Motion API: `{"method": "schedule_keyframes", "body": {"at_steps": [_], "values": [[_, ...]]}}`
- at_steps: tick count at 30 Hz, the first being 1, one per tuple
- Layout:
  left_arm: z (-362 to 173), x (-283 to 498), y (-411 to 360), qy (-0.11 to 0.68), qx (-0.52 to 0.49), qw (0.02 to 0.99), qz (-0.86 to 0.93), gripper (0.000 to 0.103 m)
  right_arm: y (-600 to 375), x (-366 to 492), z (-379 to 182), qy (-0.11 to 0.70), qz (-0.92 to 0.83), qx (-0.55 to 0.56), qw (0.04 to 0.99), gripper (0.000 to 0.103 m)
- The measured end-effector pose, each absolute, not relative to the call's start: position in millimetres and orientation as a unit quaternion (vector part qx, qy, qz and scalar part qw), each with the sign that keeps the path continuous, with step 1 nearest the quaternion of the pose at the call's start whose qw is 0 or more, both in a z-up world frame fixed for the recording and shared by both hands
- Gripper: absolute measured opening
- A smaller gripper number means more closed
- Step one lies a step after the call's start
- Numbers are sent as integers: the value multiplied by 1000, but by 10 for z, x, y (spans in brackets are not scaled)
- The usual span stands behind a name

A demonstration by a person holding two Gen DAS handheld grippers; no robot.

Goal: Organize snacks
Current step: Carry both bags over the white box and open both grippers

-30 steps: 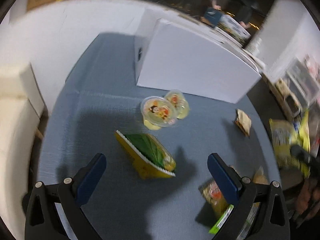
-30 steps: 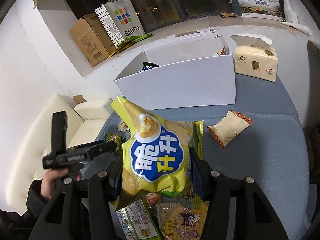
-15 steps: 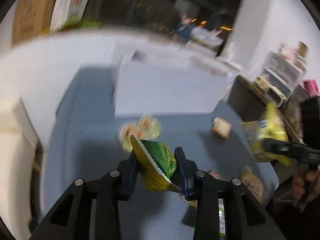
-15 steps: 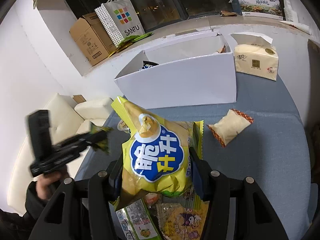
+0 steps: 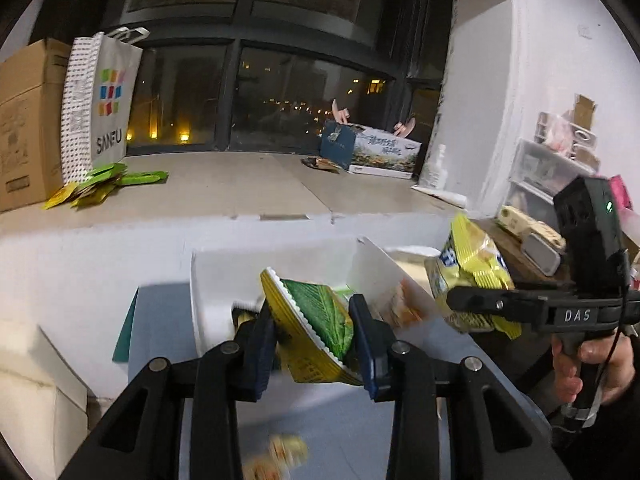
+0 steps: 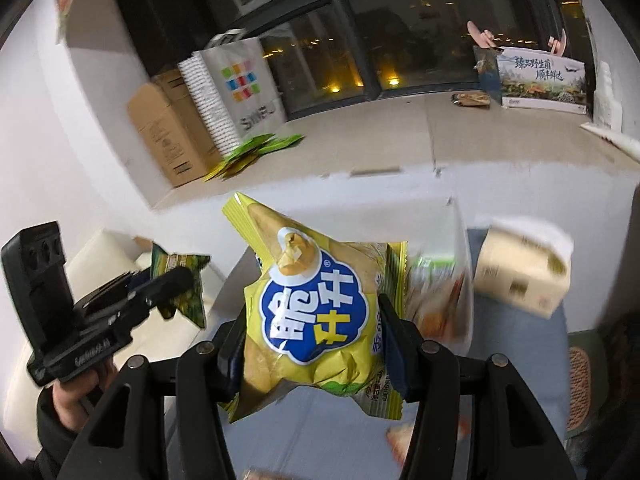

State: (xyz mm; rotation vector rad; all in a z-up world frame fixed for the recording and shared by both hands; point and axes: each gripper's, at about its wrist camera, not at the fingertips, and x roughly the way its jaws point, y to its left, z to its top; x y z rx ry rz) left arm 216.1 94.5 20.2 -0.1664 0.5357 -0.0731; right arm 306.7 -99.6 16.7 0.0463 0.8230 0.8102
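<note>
The left gripper, wide open over the table a second earlier, had clamped the green packet and lifted it before the box; the right gripper stayed clamped on the yellow bag, both probably ready to drop in.

I see the green-and-yellow snack packet tilted, serrated edge up, pinched between my left tongs above the open white box. The yellow chip bag, blue-and-white logo facing me, stands upright, crumpled, clamped in my right tongs.
</note>
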Motion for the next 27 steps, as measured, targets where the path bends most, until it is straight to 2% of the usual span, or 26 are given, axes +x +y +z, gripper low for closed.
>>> {"method": "schedule_keyframes", "body": {"at_steps": [8,10,11,12,13,14,27], "values": [[134,2908,959,310,-54,949,-24,39,-810,3841,62,428,346,25,835,61],[113,2998,970,317,-50,947,-26,40,-816,3938,49,433,346,34,832,69],[89,3040,964,325,-48,944,-28,42,-826,3976,49,433,340,41,834,85],[63,3073,972,334,-48,941,-27,59,-862,3991,62,427,334,49,839,103],[46,3085,988,338,-49,940,-15,93,-920,3978,91,411,331,60,847,103],[37,3065,1010,336,-53,940,-7,103,-959,3964,115,402,331,64,851,103],[310,2314,1056,285,-59,957,-3,103,-1280,3387,343,365,385,41,847,103]]}}
